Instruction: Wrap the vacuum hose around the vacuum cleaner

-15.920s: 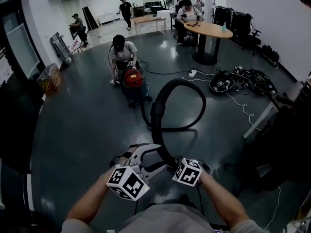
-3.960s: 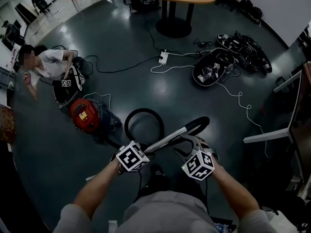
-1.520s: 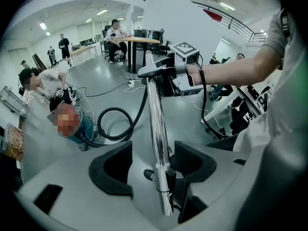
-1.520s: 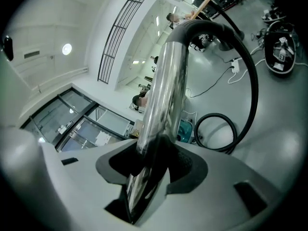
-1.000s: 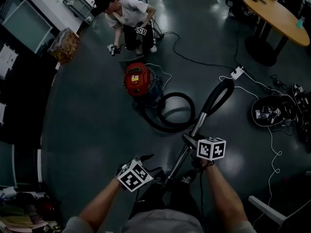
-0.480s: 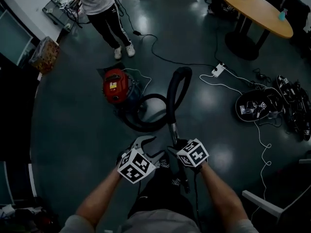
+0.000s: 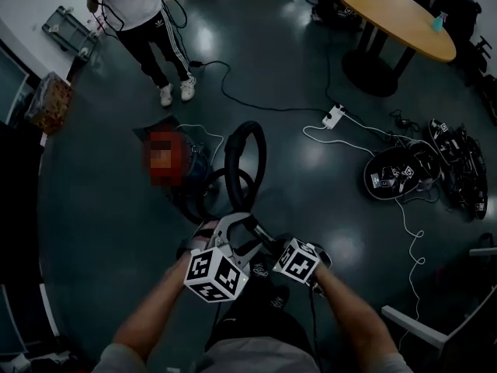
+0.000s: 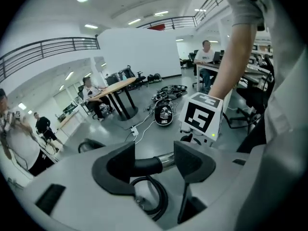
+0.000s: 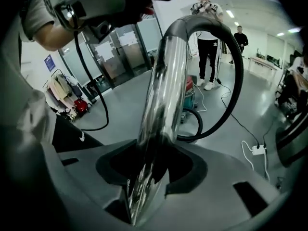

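Note:
The vacuum cleaner (image 7: 189,171) stands on the dark floor ahead of me, its top hidden by a mosaic patch. Its black hose (image 7: 247,150) arches up from it and joins the chrome wand (image 9: 163,90). My right gripper (image 7: 277,251) is shut on the wand, which runs straight up between its jaws (image 9: 151,165) in the right gripper view. My left gripper (image 7: 233,235) is open at the joint of hose and wand. In the left gripper view (image 8: 154,163) that joint lies crosswise in the gap, with a hose coil (image 8: 155,198) on the floor below.
A person (image 7: 147,22) stands behind the vacuum cleaner. A round wooden table (image 7: 392,14) is at the back right. A white power strip (image 7: 335,116) and cables trail across the floor to a black bag of gear (image 7: 396,173). A white frame (image 7: 419,325) is near my right.
The wand has swung from leaning right to leaning left, bringing the hose arch over the vacuum cleaner. My left gripper has come up beside the wand. The person behind has stood up.

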